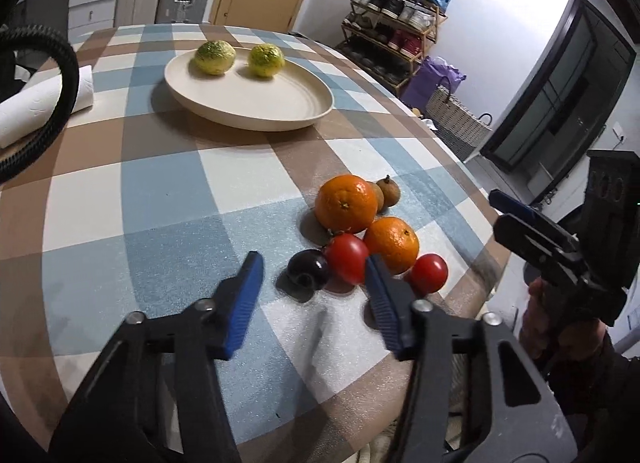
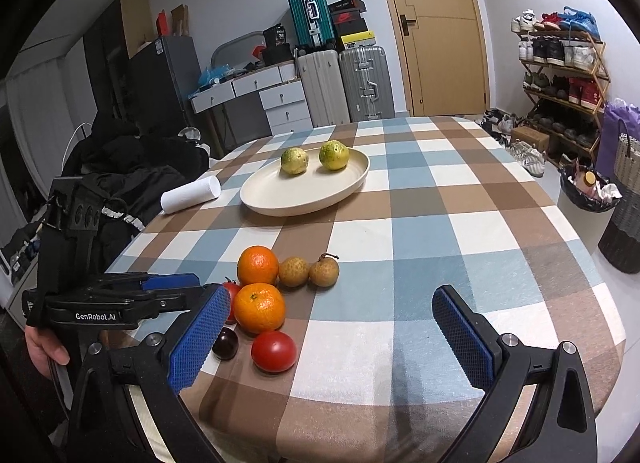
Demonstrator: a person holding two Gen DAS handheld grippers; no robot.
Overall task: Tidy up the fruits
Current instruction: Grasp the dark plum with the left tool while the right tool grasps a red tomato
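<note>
1. Nearby, the loose fruit sits bunched at the near table (image 2: 440, 199) edge: two oranges (image 2: 258, 265), two tomatoes (image 2: 274, 351), a dark plum (image 2: 225, 343), two brown fruits (image 2: 324, 271).
2. Farther off, two green citrus (image 2: 334, 155) lie on the plate (image 2: 280, 199).
3. Left gripper (image 1: 316, 263) spread wide around the plum, holding nothing.
4. Right gripper (image 2: 332, 303) gapes empty, right of the pile.
5. A paper roll (image 2: 191, 194) lies left of the plate.

Both fisheye views are evenly lit by soft indoor light. Short, diffuse shadows are cast beside the fruit on the checked tablecloth (image 1: 160, 199). Straight lines are strongly bowed toward the frame edges, and black vignetting is seen in the corners. A bright wash is visible at upper right of the left wrist view.
</note>
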